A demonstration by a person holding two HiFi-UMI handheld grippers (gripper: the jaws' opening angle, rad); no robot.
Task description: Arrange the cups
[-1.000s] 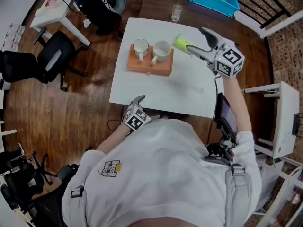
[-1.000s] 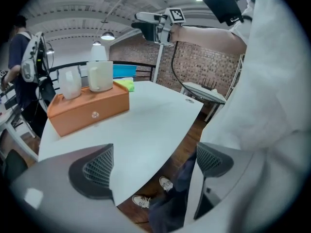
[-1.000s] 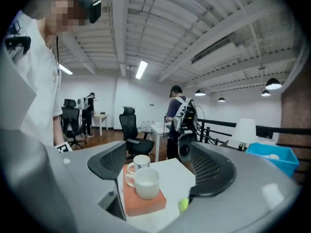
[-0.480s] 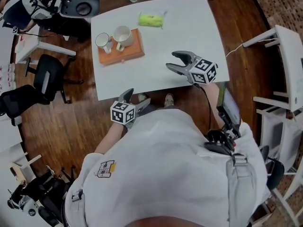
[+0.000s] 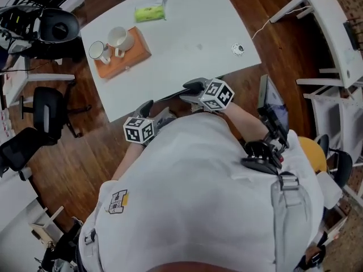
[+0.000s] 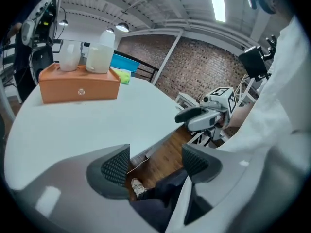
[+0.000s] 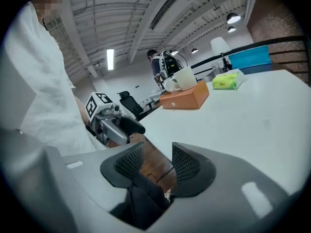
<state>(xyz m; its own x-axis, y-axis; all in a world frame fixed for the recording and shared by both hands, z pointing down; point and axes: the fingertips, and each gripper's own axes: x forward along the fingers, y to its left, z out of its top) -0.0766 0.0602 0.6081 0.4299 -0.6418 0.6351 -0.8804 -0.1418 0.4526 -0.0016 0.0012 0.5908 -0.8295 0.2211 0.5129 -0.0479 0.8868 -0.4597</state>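
- Cups (image 5: 119, 37) stand side by side on an orange block (image 5: 138, 51) at the table's (image 5: 193, 33) far left corner.
- Left gripper (image 5: 154, 112) and right gripper (image 5: 190, 92) hang at the near edge, well apart from them. The left is nearer.
- Both pairs of fingers are apart and empty, and have just been closing.
- Likely reach: forward and leftward.

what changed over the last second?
The right claw pulled back from beside the green packet to the near edge of the table. Both claws' jaws have been closing, nothing between them. The left claw stayed at that edge; cups on the orange block and packet unmoved.
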